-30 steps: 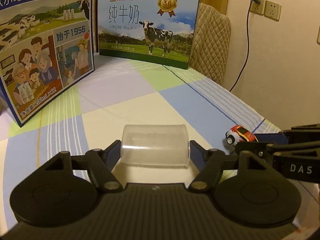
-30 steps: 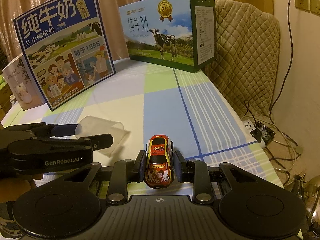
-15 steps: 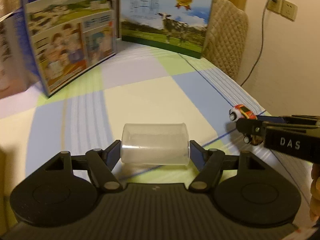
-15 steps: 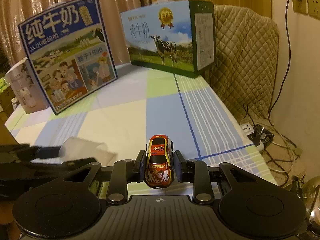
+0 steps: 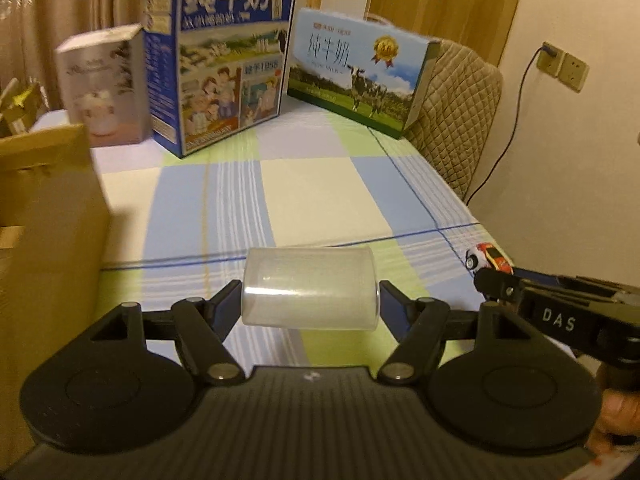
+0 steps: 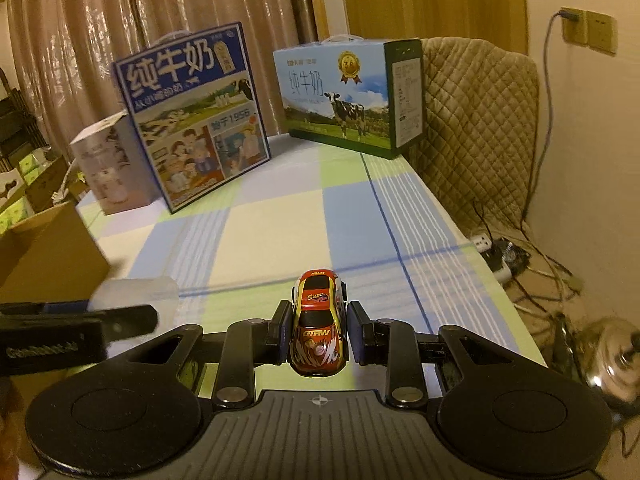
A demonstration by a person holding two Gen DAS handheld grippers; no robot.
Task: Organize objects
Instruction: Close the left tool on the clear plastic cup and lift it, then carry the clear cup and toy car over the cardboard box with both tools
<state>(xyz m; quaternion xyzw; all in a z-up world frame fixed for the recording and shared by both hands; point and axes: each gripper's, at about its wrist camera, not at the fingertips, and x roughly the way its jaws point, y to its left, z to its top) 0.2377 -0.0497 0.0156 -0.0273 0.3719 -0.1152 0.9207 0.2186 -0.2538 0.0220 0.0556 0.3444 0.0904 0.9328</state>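
My left gripper is clamped on the cup, a frosted clear one, jaws about mid-width and pressing its two ends. The cup lies on its side with its long axis crosswise, running from one finger to the other; which end is the mouth I cannot tell. It is held off the table, above the checked cloth near the front edge. My right gripper is closed narrow on the car, a red and yellow toy, pads on its two flanks. The car's long axis runs along the fingers, its "GTRW" end toward the camera and the other end pointing away toward the far boxes; it too is off the table. From the left wrist view the car shows at the right, past the cup, near the table's right edge. A cardboard box stands at the left, just beside the cup. Two milk cartons and a small white box stand at the far end.
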